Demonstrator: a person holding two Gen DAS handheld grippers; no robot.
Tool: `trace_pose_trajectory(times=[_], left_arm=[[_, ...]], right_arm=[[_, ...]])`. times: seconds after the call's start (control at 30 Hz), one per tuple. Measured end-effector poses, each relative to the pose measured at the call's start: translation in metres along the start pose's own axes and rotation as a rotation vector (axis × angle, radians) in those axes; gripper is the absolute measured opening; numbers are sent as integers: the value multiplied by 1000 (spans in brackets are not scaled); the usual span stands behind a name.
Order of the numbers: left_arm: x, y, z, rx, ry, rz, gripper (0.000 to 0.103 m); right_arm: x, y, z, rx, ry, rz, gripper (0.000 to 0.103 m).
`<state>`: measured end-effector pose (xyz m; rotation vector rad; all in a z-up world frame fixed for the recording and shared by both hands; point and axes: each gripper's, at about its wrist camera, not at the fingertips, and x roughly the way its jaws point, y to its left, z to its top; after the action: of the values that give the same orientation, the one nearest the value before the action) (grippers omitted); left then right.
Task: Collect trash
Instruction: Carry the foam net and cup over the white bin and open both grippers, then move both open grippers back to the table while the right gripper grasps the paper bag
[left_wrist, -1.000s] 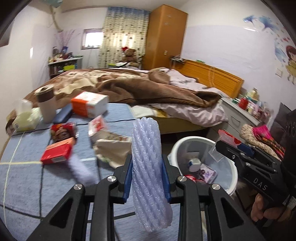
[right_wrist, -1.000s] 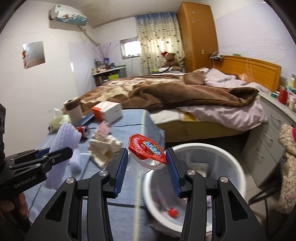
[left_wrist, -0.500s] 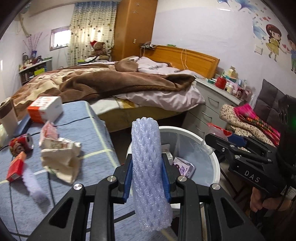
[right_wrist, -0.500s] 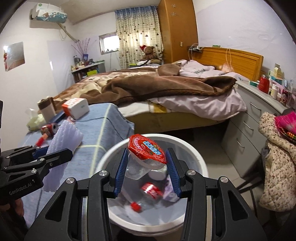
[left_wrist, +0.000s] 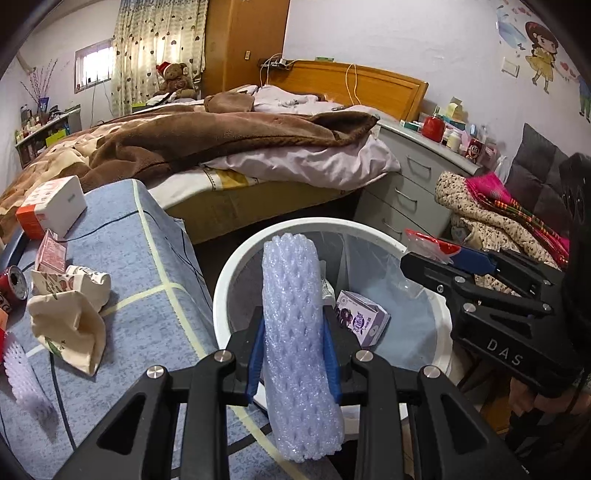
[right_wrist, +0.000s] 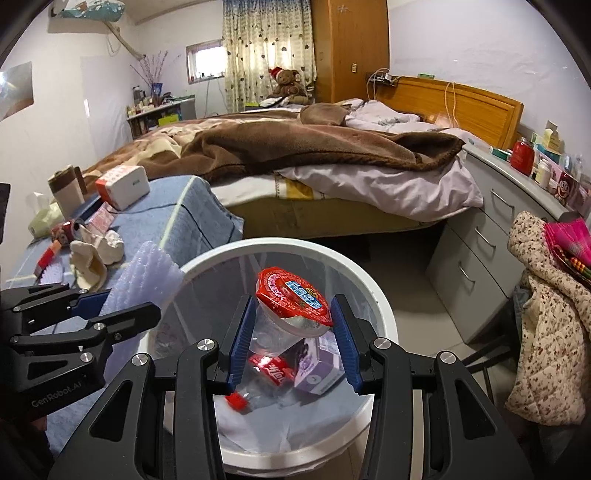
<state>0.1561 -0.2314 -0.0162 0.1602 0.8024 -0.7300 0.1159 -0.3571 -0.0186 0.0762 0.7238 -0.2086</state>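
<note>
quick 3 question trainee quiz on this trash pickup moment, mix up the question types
1. True or false: the left hand-held gripper is shut on a white foam net sleeve.
2. What does the right hand-held gripper hold? A) a red soda can B) a clear plastic cup with a red foil lid C) an orange and white box
3. Fill in: both items hang above the round white ___ with a clear liner.

Key: 1 true; 2 B; 3 bin, which already holds a purple carton and a plastic bottle with a red cap.
</note>
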Motion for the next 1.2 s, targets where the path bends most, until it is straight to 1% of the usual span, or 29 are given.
trace_pose_trajectory(times=[0.07,0.13,0.2,0.23,0.33,0.43,0.47,0.6,0.73,1.0,1.2], left_arm=[[2,1,2,-16,1,-18,32],[3,1,2,-18,-3,-25,39],[0,2,3,-21,-13,-19,58],[0,3,3,-24,-17,-22,60],[-2,7,3,-42,-20,-33,61],[-6,9,2,-45,-24,-24,61],[-8,11,2,-50,-27,-19,61],[-18,17,0,-59,-44,-11,64],[-30,25,-3,-72,-61,-6,65],[-59,47,-10,-104,-117,31,67],[-79,75,-24,-137,-142,91,68]], right_arm=[[2,-2,0,-1,12,1,44],[3,-2,0,-2,20,0,44],[2,-1,-1,-14,20,-7,45],[1,0,-1,-19,20,-13,45],[1,0,-1,-19,20,-17,47],[0,-2,0,-9,15,-15,56],[-2,-1,0,-8,10,-14,57],[-9,3,2,-16,-12,-11,58],[-13,12,4,-25,-30,4,59],[-22,31,8,-46,-60,36,61],[-26,53,9,-66,-79,82,61]])
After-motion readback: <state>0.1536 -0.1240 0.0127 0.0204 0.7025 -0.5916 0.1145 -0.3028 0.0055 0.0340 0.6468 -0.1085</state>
